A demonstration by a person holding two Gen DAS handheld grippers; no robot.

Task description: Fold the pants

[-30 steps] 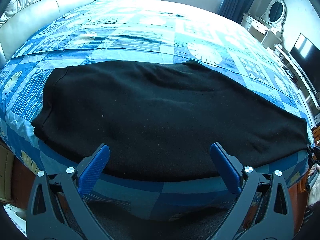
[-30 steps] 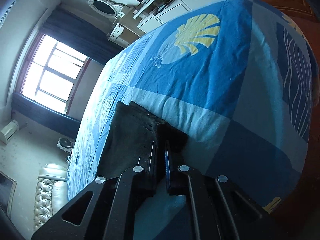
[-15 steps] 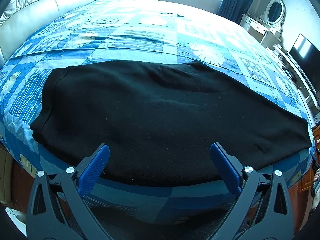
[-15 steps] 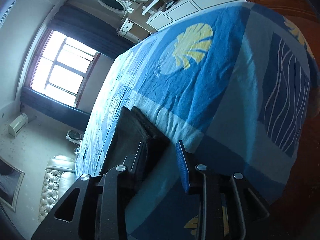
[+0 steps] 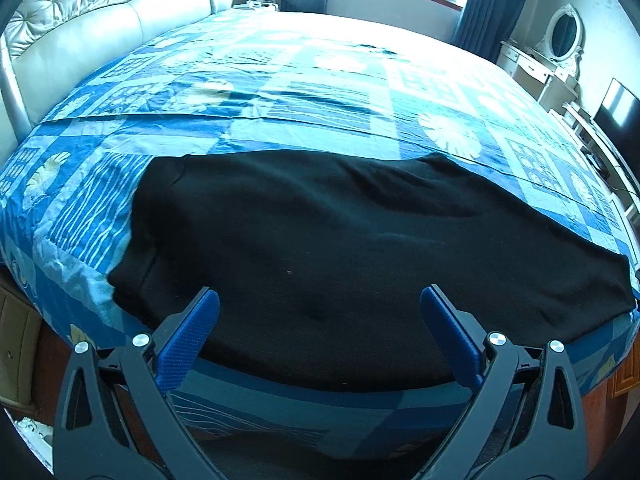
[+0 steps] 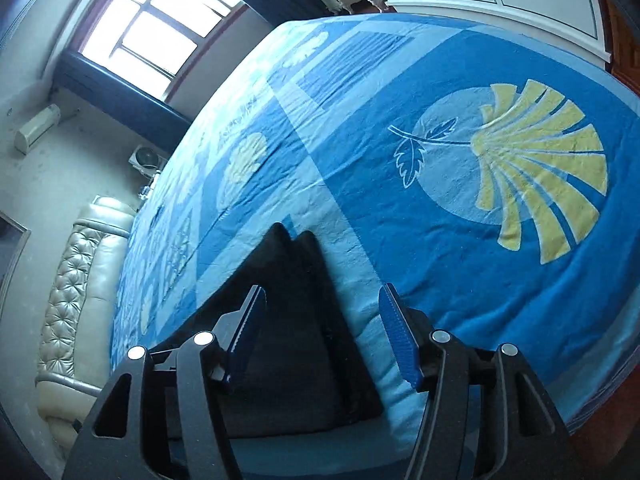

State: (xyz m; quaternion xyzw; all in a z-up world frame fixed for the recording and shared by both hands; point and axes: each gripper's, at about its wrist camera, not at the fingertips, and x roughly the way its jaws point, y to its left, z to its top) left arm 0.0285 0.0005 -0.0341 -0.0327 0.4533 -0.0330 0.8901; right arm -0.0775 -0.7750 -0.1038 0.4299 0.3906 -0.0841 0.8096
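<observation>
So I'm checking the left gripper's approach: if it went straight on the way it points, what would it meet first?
Most likely the black pants, spread flat on the blue bedspread. The open left gripper frames their near half, though depth is hard to judge.

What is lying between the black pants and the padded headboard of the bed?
In the left wrist view, only the blue patterned bedspread lies between the black pants and the padded headboard. No other object rests on that stretch.
</observation>
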